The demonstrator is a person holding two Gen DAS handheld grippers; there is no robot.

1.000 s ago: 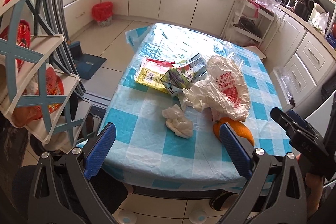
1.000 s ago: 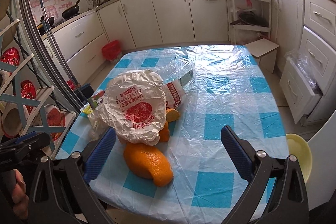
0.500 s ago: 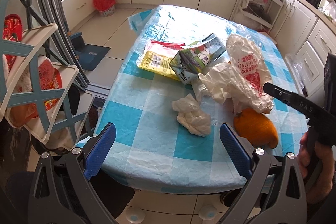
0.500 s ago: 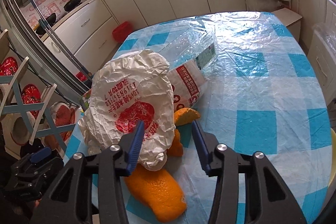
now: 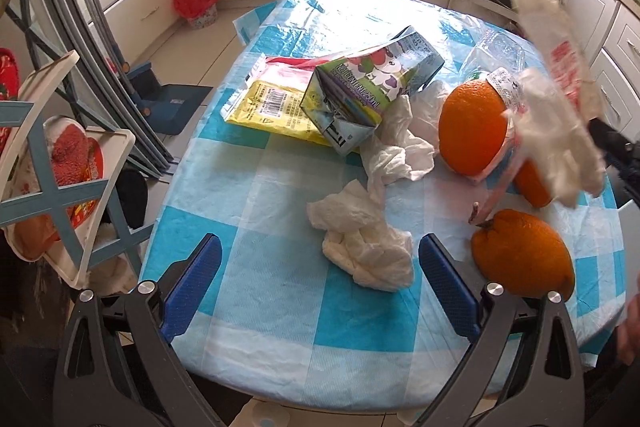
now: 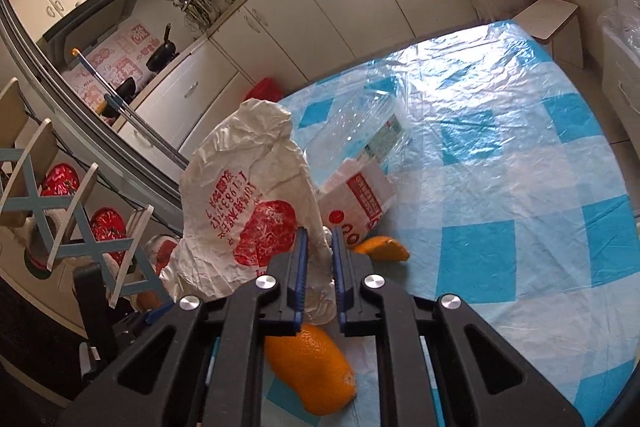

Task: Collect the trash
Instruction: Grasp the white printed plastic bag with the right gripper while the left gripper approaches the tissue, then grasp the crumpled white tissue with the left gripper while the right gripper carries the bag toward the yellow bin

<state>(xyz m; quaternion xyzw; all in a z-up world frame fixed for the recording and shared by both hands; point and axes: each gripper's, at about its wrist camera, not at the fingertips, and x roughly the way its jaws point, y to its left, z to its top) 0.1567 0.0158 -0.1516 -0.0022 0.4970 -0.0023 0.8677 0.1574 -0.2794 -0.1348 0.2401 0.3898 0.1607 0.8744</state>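
Observation:
My right gripper (image 6: 319, 247) is shut on a crumpled white plastic bag (image 6: 244, 203) with red print and holds it lifted above the table; the bag also shows in the left wrist view (image 5: 560, 99). My left gripper (image 5: 320, 267) is open and empty, low over the near table edge, with a crumpled white tissue (image 5: 364, 247) just ahead between its fingers. Orange peels (image 5: 524, 259) (image 6: 308, 367), a juice carton (image 5: 372, 87), a yellow wrapper (image 5: 272, 107) and a clear plastic bottle (image 6: 360, 131) lie on the blue checked tablecloth (image 5: 280, 307).
A red-lined bin (image 5: 196, 3) stands on the floor by the white cabinets. A blue and white rack (image 5: 60, 163) stands left of the table. A dustpan (image 5: 168, 103) lies on the floor. A small stool (image 6: 552, 23) stands at the far table corner.
My right gripper closed on the white bag and lifted it, uncovering orange peels beneath. My left gripper moved lower and closer to the table, toward the tissue.

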